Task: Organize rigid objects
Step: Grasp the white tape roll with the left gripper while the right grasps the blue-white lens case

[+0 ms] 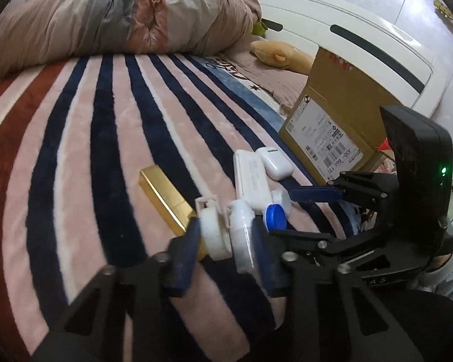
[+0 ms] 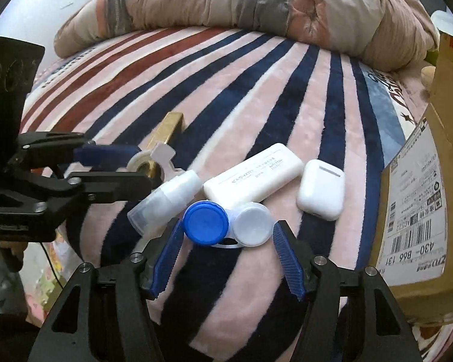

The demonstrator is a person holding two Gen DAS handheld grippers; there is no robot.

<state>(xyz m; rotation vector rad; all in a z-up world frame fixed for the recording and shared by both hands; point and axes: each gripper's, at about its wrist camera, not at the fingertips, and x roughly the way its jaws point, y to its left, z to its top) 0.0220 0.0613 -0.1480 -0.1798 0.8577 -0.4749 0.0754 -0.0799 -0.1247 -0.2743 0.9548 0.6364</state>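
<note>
Striped blanket (image 2: 256,96) holds my clutter beside a cardboard box (image 2: 413,199). My left gripper (image 1: 223,238) brackets the tape dispenser (image 1: 213,232) and spray bottle (image 1: 241,235); I cannot tell whether it grips. My right gripper (image 2: 226,256), spread wide, straddles the contact lens case (image 2: 226,223). Next, I judge, closing squarely on it.

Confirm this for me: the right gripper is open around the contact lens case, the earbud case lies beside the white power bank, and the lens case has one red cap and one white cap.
Not quite: the contact lens case has one blue cap and one white cap, not red, as the right wrist view shows. The rest holds: the right gripper is open around it, and the earbud case lies beside the white power bank.
</note>
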